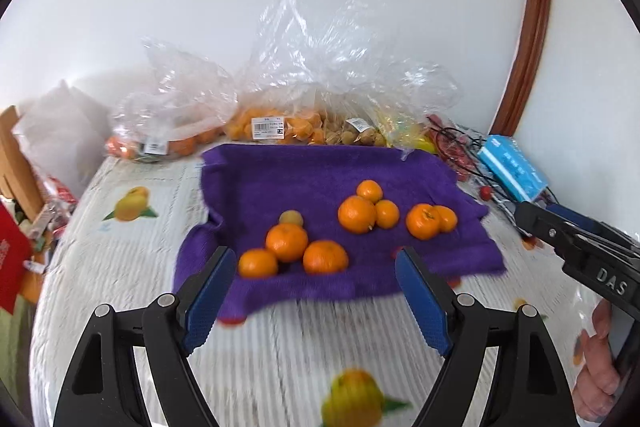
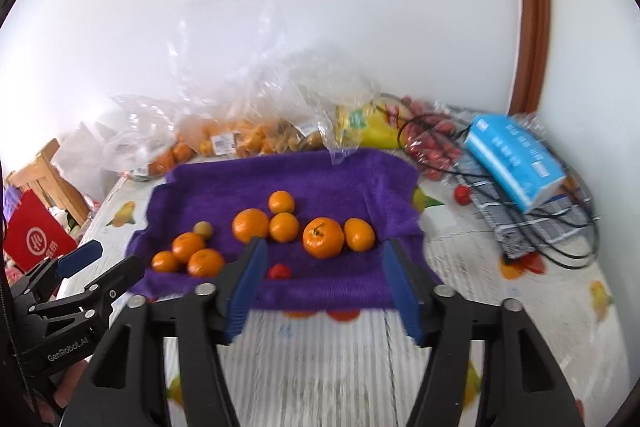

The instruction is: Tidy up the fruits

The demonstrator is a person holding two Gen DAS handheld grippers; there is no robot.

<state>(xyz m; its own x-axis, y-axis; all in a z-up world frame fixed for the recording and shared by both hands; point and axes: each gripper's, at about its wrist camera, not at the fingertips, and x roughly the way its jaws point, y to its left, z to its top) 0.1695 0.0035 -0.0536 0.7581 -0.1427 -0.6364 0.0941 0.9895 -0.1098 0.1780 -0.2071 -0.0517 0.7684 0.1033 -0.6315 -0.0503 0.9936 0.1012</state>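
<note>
Resting on a purple towel, glossy oranges cluster; both grippers spread empty

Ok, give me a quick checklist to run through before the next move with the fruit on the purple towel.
1. Left claw empty, open: ok.
2. Right claw empty, open: ok.
3. Oranges on the purple towel sit in groups, left trio, middle trio, right pair: ok.
4. Small pale fruit mixed in beside the left trio: not ok.
5. Small red fruit lies alone near the towel's front edge: not ok.
6. Fruit bags behind the towel emptied: not ok.
</note>
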